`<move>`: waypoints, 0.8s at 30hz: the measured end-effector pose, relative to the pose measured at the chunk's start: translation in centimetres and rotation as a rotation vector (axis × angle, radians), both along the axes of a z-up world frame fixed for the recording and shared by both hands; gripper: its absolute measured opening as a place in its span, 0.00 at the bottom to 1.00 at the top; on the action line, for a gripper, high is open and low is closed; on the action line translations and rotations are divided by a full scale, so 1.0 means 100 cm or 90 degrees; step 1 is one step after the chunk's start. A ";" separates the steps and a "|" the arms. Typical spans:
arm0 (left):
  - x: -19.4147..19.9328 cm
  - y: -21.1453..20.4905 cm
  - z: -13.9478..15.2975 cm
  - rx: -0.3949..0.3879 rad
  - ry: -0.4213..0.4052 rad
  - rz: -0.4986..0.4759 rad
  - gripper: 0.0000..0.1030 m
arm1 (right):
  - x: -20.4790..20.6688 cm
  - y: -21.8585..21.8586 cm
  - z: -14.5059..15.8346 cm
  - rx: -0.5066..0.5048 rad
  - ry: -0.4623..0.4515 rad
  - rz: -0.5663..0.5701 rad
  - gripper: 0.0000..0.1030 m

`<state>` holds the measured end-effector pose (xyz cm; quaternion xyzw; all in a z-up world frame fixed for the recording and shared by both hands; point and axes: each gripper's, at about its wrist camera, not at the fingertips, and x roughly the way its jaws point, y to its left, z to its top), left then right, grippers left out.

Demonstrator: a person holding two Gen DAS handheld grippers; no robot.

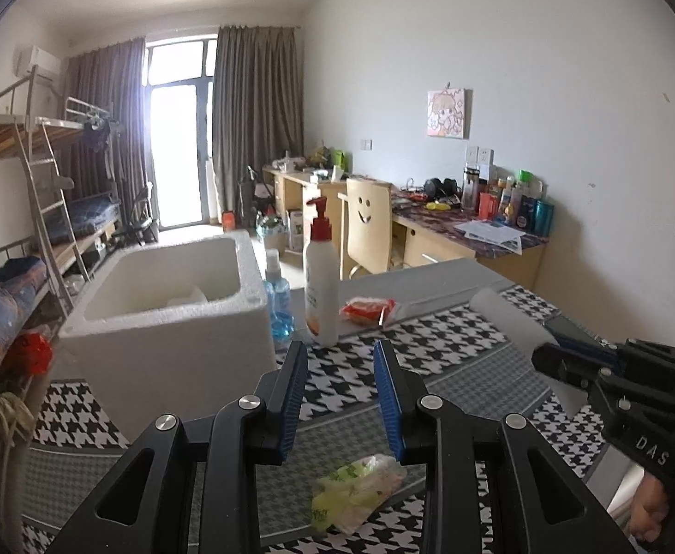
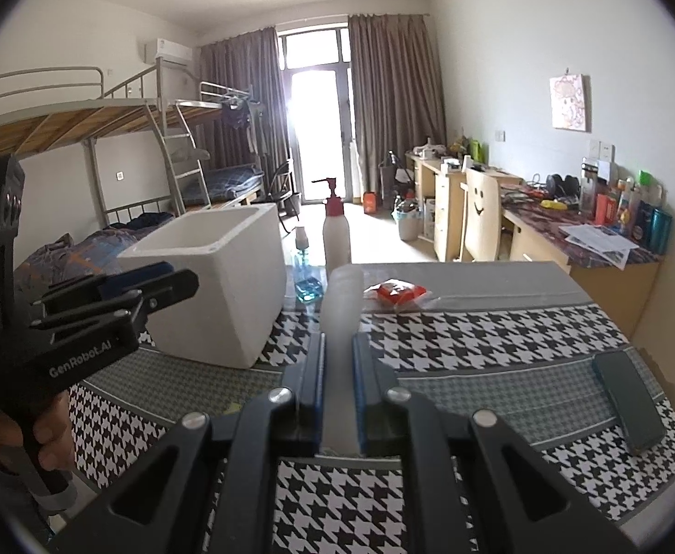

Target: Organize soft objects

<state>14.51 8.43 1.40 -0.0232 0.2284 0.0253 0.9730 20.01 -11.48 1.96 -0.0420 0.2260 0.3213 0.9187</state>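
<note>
My right gripper (image 2: 338, 339) is shut on a white, soft-looking roll (image 2: 343, 295) that sticks out forward past its fingers, above the houndstooth table cloth (image 2: 475, 337). The left wrist view shows that roll (image 1: 508, 318) and the right gripper (image 1: 545, 358) at the right. My left gripper (image 1: 339, 346) is open with nothing between its blue pads. It hovers in front of a white foam box (image 1: 166, 318). A green-yellow plastic packet (image 1: 355, 489) lies on the cloth below it. A red packet (image 1: 367, 309) lies further back, beside the pump bottle.
A white pump bottle with a red top (image 1: 321, 277) and a bottle of blue liquid (image 1: 279, 295) stand right of the foam box. A dark phone (image 2: 628, 406) lies at the table's right side. Bunk beds line the left wall and desks the right wall.
</note>
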 end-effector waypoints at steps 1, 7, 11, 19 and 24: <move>-0.001 0.002 -0.002 -0.003 0.005 -0.003 0.31 | 0.000 0.000 0.000 0.000 0.000 0.001 0.13; 0.004 0.001 -0.021 -0.004 0.046 -0.013 0.60 | 0.003 0.003 -0.003 -0.002 0.008 0.005 0.13; 0.008 -0.001 -0.031 0.009 0.064 -0.023 0.72 | 0.004 0.007 -0.005 -0.003 0.012 0.010 0.13; 0.022 -0.007 -0.067 0.002 0.138 -0.056 0.82 | 0.007 0.010 -0.009 -0.002 0.022 0.014 0.13; 0.030 -0.007 -0.088 -0.004 0.182 -0.060 0.88 | 0.009 0.009 -0.013 -0.003 0.031 0.013 0.13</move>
